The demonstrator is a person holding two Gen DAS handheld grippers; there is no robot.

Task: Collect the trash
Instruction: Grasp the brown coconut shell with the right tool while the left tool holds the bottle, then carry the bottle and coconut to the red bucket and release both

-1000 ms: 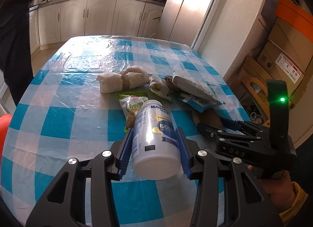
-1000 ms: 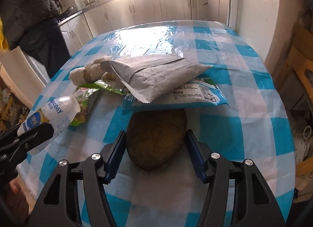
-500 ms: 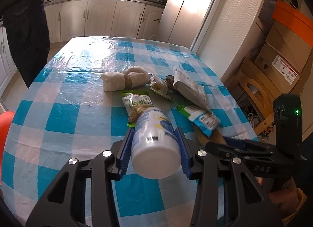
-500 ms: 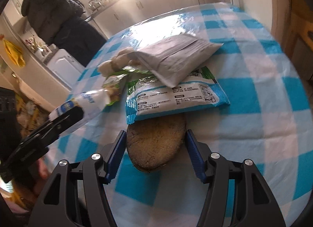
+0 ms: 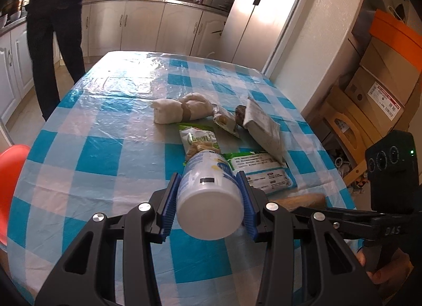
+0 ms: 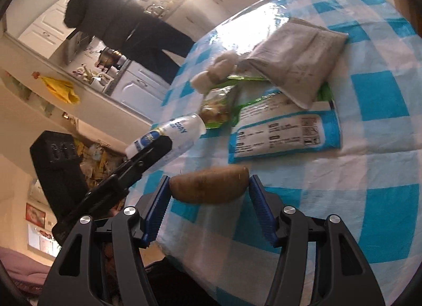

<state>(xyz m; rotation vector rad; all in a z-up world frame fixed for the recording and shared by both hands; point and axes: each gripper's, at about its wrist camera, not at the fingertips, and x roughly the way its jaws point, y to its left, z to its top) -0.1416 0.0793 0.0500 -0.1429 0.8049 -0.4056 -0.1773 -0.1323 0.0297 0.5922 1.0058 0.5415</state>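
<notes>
My left gripper is shut on a white plastic bottle and holds it above the near table edge; the bottle also shows in the right wrist view. My right gripper is shut on a flat brown piece of trash, lifted off the table and tilted. On the blue-checked table lie a white wrapped bundle, a green snack bag, a grey paper packet and a blue-green wrapper.
A person in dark clothes stands at the kitchen counter, far left of the table. An orange chair sits at the table's left edge. Cardboard boxes are stacked to the right by the wall.
Both grippers have lifted and pulled back from the table with their loads. The right gripper has tilted and swung left. The person has moved along the counter.
</notes>
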